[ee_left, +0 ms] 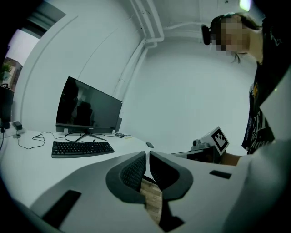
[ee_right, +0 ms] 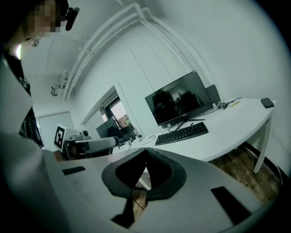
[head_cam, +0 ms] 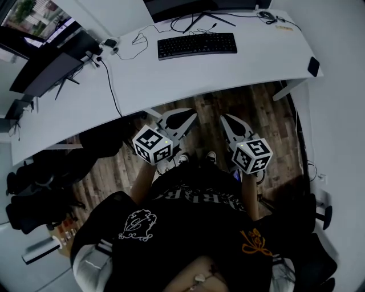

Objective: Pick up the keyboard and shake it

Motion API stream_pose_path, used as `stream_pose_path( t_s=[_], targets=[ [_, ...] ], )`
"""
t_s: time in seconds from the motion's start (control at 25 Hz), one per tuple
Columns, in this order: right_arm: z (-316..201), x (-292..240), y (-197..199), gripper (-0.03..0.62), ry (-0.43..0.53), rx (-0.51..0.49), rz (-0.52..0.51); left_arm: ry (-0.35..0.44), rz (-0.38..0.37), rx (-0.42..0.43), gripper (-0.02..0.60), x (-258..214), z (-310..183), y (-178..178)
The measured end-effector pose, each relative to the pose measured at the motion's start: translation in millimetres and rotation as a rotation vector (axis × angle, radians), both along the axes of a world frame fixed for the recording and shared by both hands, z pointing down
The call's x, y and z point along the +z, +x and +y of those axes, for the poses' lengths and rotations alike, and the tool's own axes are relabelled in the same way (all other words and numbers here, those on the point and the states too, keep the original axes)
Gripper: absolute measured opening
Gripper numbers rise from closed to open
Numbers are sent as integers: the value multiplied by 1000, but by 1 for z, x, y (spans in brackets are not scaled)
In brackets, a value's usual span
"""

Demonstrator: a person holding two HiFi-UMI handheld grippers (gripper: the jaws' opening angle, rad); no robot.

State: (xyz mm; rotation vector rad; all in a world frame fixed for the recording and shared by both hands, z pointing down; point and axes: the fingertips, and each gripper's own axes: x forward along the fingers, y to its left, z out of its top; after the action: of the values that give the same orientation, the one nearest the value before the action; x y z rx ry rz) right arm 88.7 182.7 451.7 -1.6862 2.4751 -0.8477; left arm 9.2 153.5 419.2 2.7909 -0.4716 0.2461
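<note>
A black keyboard lies flat on the white desk, in front of a dark monitor. Both grippers hang below the desk's near edge, over the wooden floor and well short of the keyboard. My left gripper has its jaws together with nothing between them. My right gripper is likewise shut and empty. The left gripper view shows the keyboard far off to the left of the closed jaws, and the right gripper view shows the keyboard far off to the right of its jaws.
Cables trail over the desk left of the keyboard. A small black device lies at the desk's right end. A second monitor stands on the left wing. Black chairs sit at the left on the wooden floor.
</note>
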Motion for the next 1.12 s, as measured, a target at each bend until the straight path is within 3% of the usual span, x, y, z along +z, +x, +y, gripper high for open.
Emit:
stream_pose_path(
  t_s=[0.56, 1.12],
  targets=[
    [6, -11, -60, 11, 8, -6, 95, 13, 8, -21, 26, -7, 3, -64],
    [8, -14, -84, 11, 7, 20, 150, 13, 14, 11, 26, -8, 6, -94]
  ],
)
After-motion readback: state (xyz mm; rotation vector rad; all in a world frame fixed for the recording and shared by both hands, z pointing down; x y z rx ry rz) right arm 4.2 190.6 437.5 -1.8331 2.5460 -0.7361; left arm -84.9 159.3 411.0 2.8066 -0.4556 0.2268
